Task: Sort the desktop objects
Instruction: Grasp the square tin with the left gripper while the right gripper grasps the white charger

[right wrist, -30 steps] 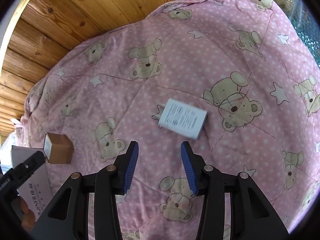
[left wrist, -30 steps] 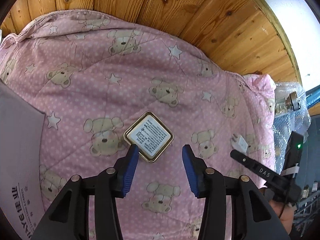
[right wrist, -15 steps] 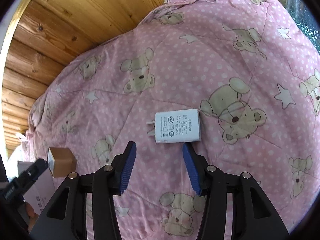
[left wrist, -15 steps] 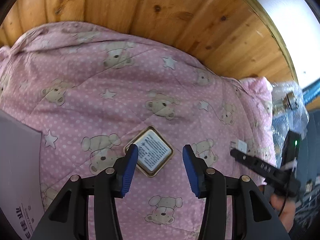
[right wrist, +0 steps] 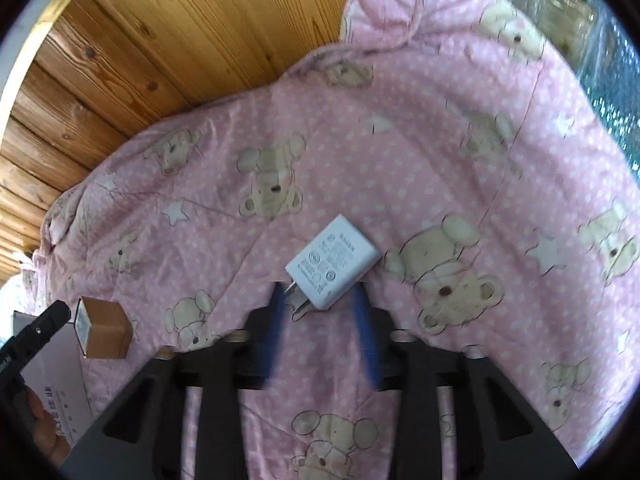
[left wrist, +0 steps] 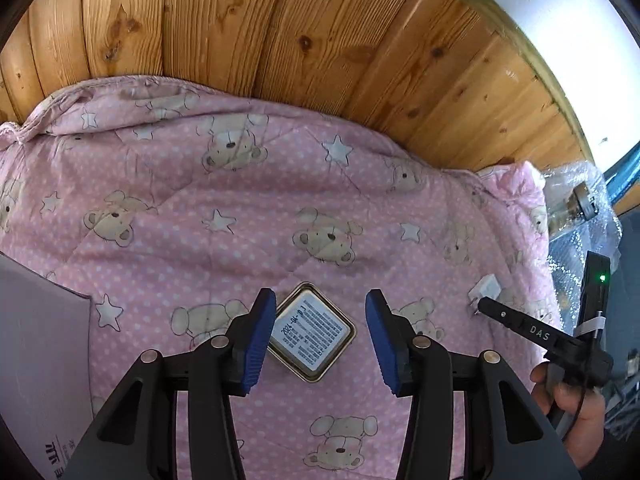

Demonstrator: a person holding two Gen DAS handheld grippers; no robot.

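Below, left gripper [left wrist: 320,336] is hovering jaws apart over square tin [left wrist: 311,337] dated "2024-04-0.."; right gripper [right wrist: 320,336], blurred, is straddling white charger [right wrist: 333,267], jaws apart.

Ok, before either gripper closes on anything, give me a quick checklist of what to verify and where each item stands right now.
1. Left gripper open: ok, blue pads apart.
2. Square tin lined up between the left pads: ok, though it sits corner-on and partly behind the left pad.
3. Right gripper open: ok, pads apart but motion-blurred.
4. White charger between the right pads: ok, its near end with the prongs lies in the gap.
5. Right gripper steady enough to close: not ok, the fingers are smeared.
6. Pads low enough to touch either object: cannot tell.
7. Pink blanket flat under both: ok.
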